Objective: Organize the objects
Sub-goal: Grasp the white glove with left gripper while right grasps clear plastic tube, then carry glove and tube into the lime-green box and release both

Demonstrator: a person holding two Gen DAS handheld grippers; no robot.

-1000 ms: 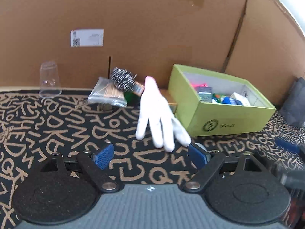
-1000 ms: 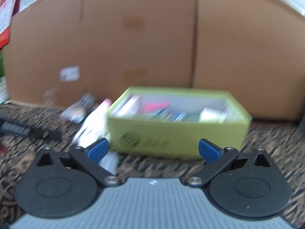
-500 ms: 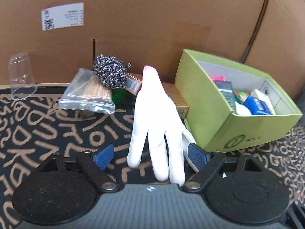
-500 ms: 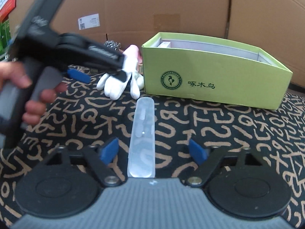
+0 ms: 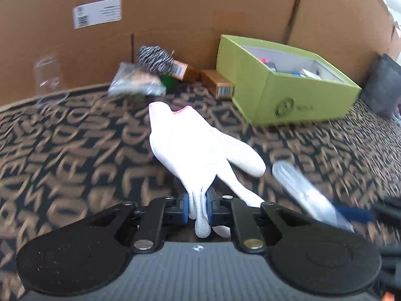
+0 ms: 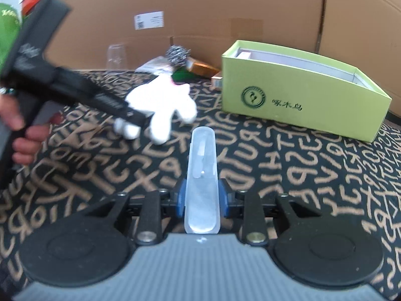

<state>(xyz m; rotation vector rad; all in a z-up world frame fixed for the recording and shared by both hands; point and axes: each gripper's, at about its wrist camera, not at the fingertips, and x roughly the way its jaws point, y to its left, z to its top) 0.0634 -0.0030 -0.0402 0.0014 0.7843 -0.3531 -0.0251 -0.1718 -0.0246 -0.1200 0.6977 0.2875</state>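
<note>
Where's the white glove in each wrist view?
Left wrist: white glove at centre, its fingers pinched between the left gripper jaws, cuff pointing away toward the cardboard wall.
Right wrist: the glove sits left of centre, hanging from the tip of the left gripper, beyond the clear case that the right gripper holds.
Shared landmark: green box, to the right of the glove in both views.
</note>
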